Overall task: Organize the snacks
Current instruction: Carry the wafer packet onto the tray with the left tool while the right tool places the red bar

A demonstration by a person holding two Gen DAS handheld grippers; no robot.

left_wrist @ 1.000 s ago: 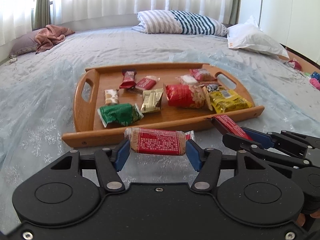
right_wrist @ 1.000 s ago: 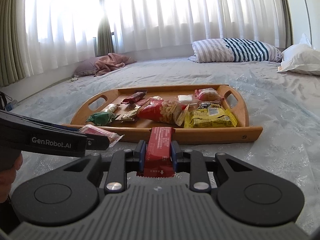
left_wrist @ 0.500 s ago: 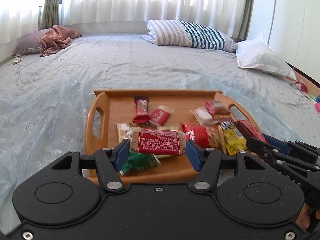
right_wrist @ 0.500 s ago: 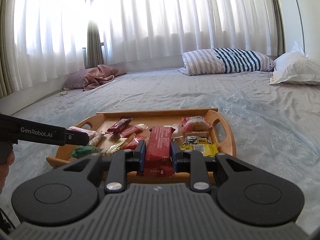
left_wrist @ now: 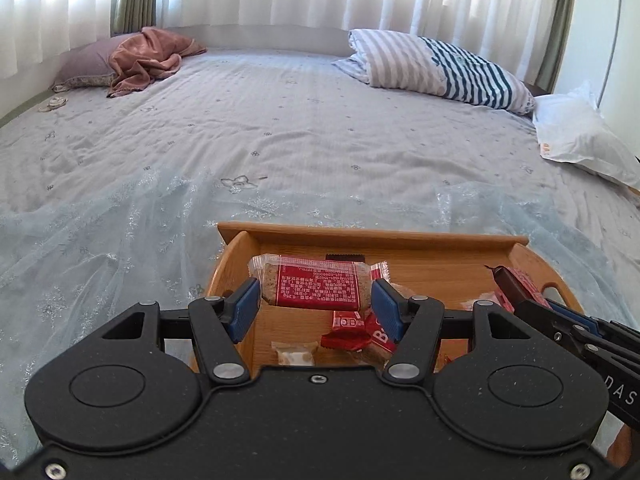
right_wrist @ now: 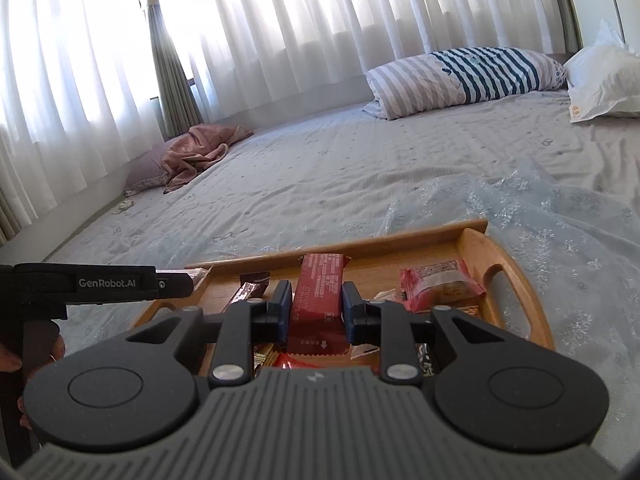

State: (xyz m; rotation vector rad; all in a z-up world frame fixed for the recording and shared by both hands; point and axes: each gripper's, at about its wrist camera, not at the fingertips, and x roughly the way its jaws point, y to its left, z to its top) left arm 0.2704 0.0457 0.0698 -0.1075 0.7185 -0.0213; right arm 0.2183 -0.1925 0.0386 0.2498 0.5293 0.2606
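Hidden: the near half of the wooden tray [left_wrist: 420,256] is blocked in both views by the gripper bodies, so most of the loose snacks on it are cut off; a small pale packet [left_wrist: 295,354] by the tray's left end can hardly be made out, possibly a biscuit.
Changed: a second ago the whole tray was seen ahead with both grippers short of its near edge; now both are carried over it, and only the far rim and the end handles are left in sight.
Left gripper [left_wrist: 313,304]: clenched crosswise on a clear-wrapped bar with a red label [left_wrist: 316,286], one blue pad pressed at each end.
Bar position: held above the tray's left half, over loose red packets [left_wrist: 348,330].
Right gripper [right_wrist: 315,307]: clamped tight on a red bar [right_wrist: 318,300] set lengthwise, its far end jutting past the fingertips.
Red bar position: held over the tray's middle, towards the far rim, a pink-red packet [right_wrist: 438,286] lying near the right handle.
Surface: the tray is set on a grey bedspread [left_wrist: 280,128].
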